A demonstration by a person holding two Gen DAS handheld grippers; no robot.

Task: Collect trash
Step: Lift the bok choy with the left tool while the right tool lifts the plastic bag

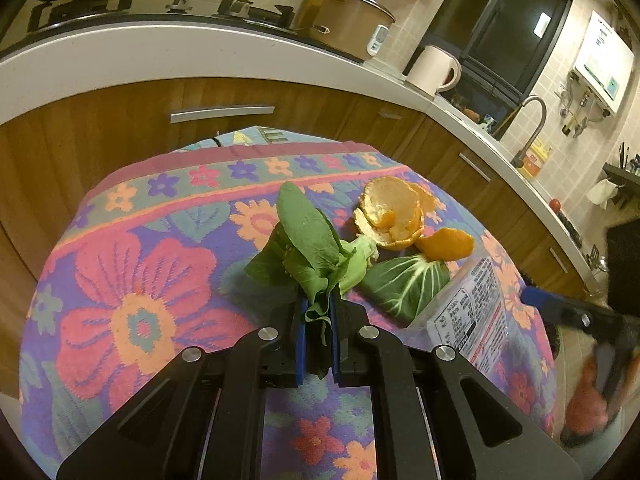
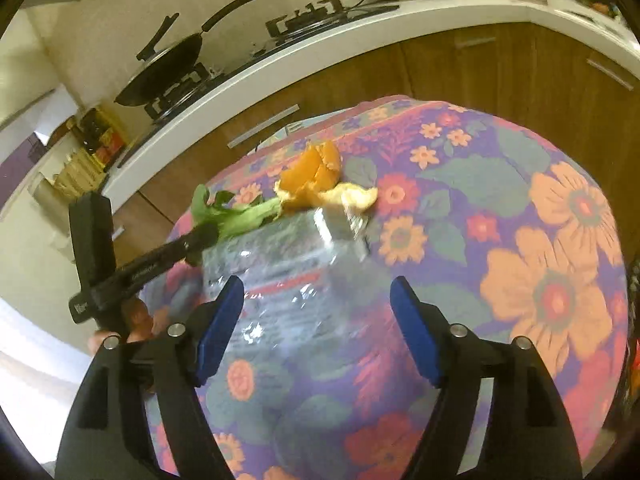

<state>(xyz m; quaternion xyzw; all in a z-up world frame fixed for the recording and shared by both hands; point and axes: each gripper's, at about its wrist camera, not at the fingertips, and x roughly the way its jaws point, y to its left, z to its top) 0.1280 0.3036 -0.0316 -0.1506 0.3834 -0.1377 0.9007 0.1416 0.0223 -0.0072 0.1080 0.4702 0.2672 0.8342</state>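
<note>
The left gripper (image 1: 318, 320) clamps leafy greens (image 1: 308, 240); the right gripper (image 2: 316, 304) gapes over a blurred plastic wrapper (image 2: 288, 256), its lower edge hard to trace, at twelve o'clock.

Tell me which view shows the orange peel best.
Left wrist view: the orange peel is sharp, and its pale inside and a separate curl lying beside it are both visible. In the right wrist view the orange peel is smaller, farther off and motion-blurred, partly behind the clear plastic wrapper.

Plastic wrapper (image 2: 296, 264) before orange peel (image 2: 316, 178)
</note>
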